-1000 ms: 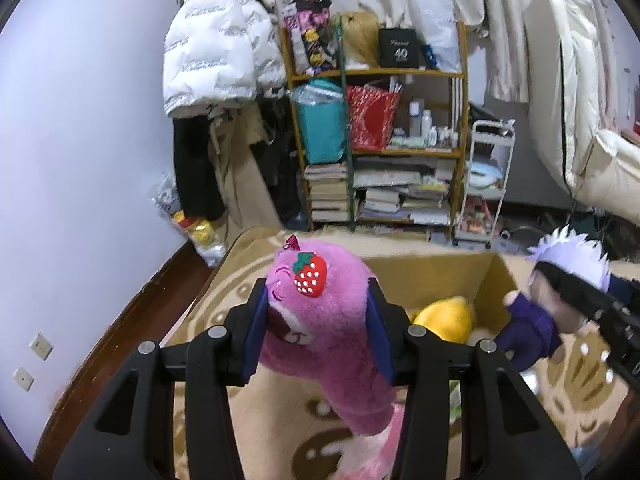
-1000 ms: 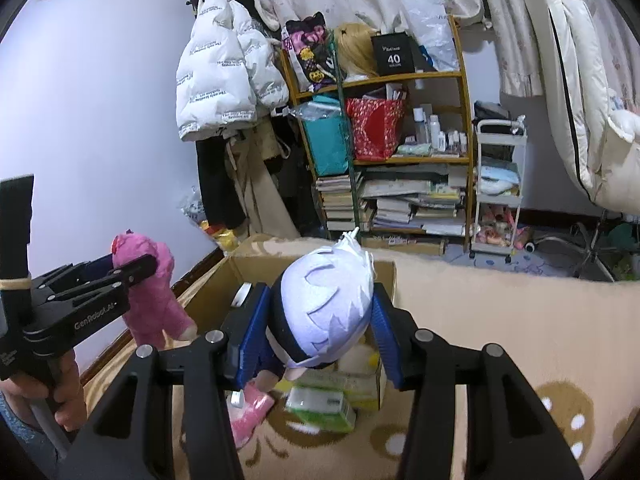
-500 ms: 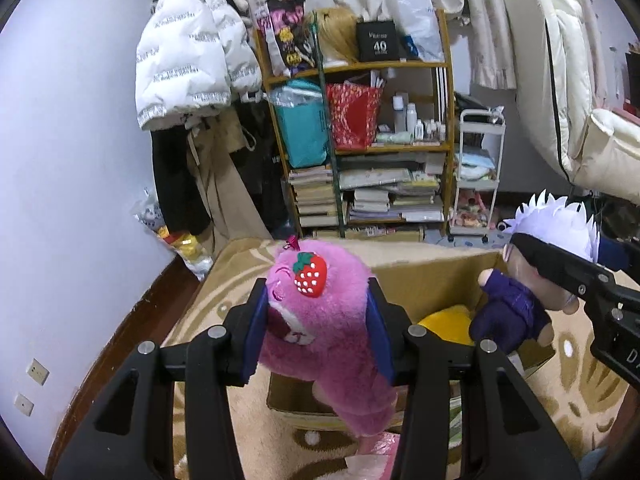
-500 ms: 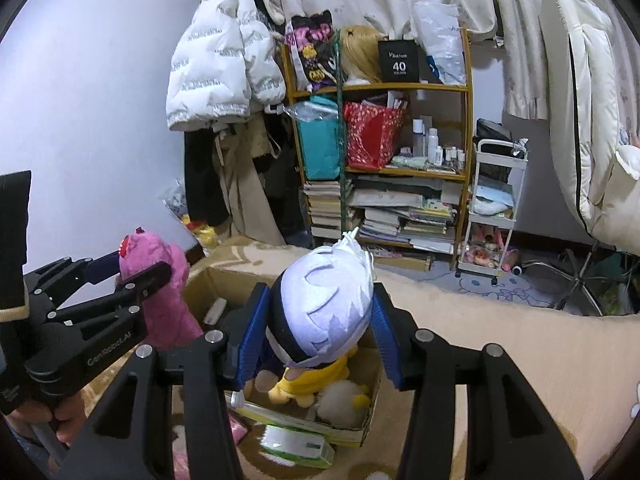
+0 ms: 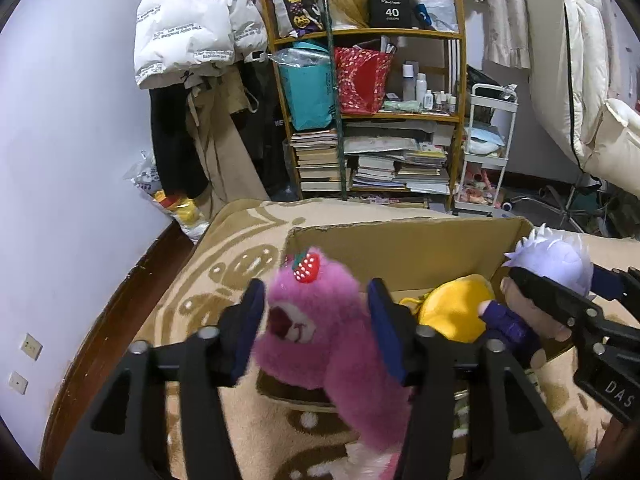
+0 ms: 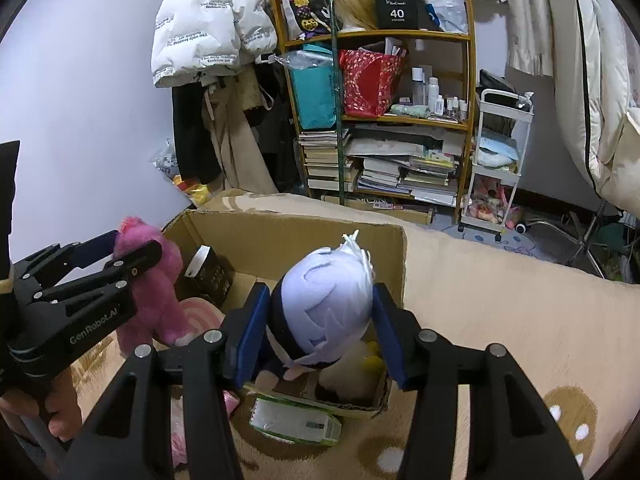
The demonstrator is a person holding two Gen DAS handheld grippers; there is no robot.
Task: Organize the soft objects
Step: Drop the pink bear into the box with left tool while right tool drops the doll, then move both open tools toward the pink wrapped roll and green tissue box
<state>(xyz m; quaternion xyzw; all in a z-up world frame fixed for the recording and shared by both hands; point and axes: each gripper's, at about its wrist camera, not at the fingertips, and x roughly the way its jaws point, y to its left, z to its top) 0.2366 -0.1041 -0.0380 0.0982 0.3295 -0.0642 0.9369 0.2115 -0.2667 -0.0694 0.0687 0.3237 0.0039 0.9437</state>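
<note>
Left wrist view, from left to right: your left gripper [image 5: 316, 328] is clamped on the pink plush bear [image 5: 320, 332], its blue pads pressed into the head, and the bear hangs over the near-left edge of the cardboard box [image 5: 400, 248]. Inside the box lies a yellow plush [image 5: 452, 312]. Further right, your right gripper [image 6: 316, 332] squeezes the white-haired doll [image 6: 324, 312] by its head — the doll hangs above the box interior, over the yellow plush. A green packet [image 6: 296, 424] lies on the beige blanket [image 6: 500, 300], tucked against the box's near wall.
</note>
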